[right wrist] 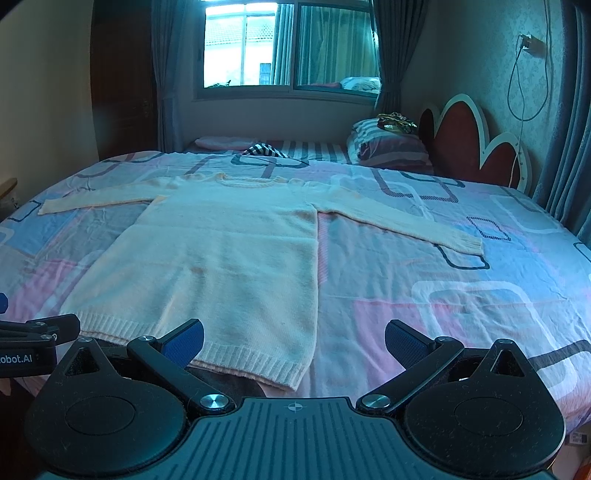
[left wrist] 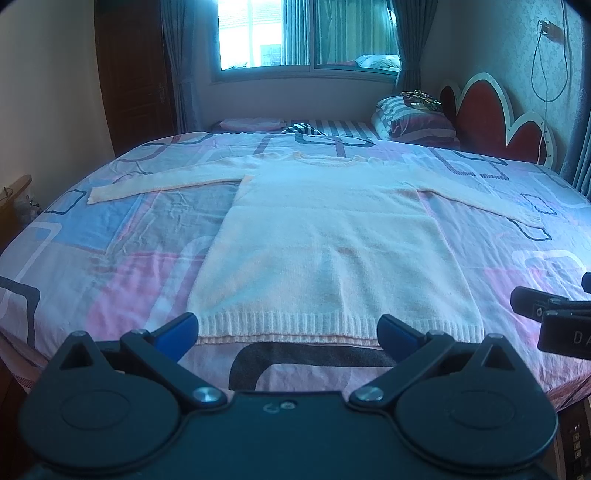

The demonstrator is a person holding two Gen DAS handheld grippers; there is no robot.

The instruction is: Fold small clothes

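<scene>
A pale cream knitted sweater (left wrist: 325, 236) lies flat on the bed, hem toward me, collar far, both sleeves spread out to the sides. It also shows in the right wrist view (right wrist: 221, 254). My left gripper (left wrist: 288, 334) is open and empty, hovering just before the hem's middle. My right gripper (right wrist: 293, 341) is open and empty, near the hem's right corner. The right gripper's side shows at the edge of the left wrist view (left wrist: 554, 317). The left gripper's side shows in the right wrist view (right wrist: 33, 332).
The bed carries a pink and blue patterned sheet (left wrist: 110, 236). Striped pillows (left wrist: 413, 122) and a red headboard (left wrist: 495, 114) stand at the far right. A window (left wrist: 295, 33) with curtains is behind. A striped cloth (left wrist: 301, 129) lies beyond the collar.
</scene>
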